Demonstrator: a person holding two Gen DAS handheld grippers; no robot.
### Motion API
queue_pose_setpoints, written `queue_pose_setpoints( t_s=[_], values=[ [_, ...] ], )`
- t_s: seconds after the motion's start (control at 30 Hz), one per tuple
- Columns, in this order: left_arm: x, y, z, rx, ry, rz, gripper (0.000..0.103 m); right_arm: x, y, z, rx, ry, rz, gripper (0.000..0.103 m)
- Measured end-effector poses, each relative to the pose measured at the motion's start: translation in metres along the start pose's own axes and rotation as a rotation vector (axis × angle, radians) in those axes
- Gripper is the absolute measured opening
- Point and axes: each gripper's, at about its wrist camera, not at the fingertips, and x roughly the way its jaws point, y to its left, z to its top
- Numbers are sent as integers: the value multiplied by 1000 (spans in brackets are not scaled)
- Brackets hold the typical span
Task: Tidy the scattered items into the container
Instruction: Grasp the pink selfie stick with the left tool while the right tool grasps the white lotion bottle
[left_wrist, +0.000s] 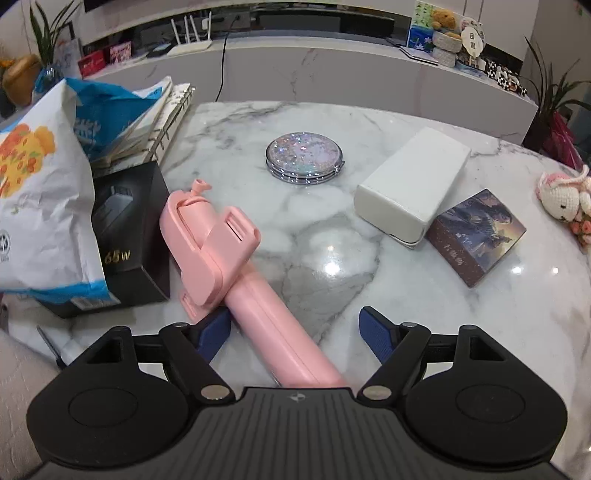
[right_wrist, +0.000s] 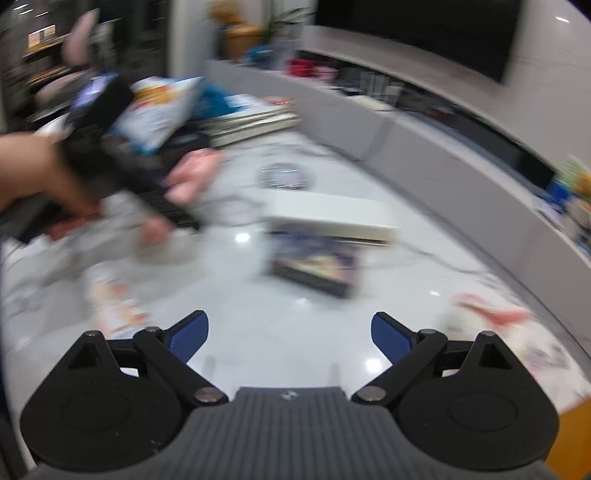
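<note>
Judged as very early in the task: nothing seen put away, and no sure container in either view; cannot tell whether the white box at 2 o'clock of the counter serves as one. Spread wide and released, the left tool, low over the counter, with the pink selfie stick lying between its jaws, close beside the left pad and well apart from the right pad, so not grasped. Stick flat on the counter, handle toward 6 o'clock, phone clamp toward 10 o'clock, just beside a black box. Partly on top of that black box, at 9 o'clock, a snack bag, and behind it, toward 11 o'clock, a ring notebook. Near 12 o'clock, alone, a glittery compact mirror. Touching the near end of the white box, at 3 o'clock, a small picture box. At the far right edge, a crochet bunny. Right wrist view strongly blurred; right tool likewise released and empty, with only bare counter between its blue pads, and the picture box ahead at 12 o'clock. At 9 to 10 o'clock in that view, a hand with the other tool. Left to do, as far as can be judged: everything, that is, clenching on the stick, finding the container, then the mirror, the boxes and the rest.
</note>
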Motion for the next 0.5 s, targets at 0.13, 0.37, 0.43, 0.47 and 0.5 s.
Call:
queue_pose_setpoints(
  t_s=[0.13, 0.37, 0.43, 0.47, 0.5],
  values=[
    [-4, 4, 2, 2, -3, 2, 63, 14, 36, -1, -68, 22, 119, 95],
    [-11, 6, 0, 55, 2, -110, 44, 33, 84, -6, -171, 57, 255, 94],
    [-13, -2, -2, 109, 8, -150, 41, 34, 87, -6, -169, 55, 262, 94],
    [-14, -5, -3, 130, 13, -173, 39, 35, 86, -6, -161, 55, 265, 94],
    [-15, -9, -3, 146, 19, -190, 38, 36, 85, -6, -153, 56, 267, 94]
  ],
)
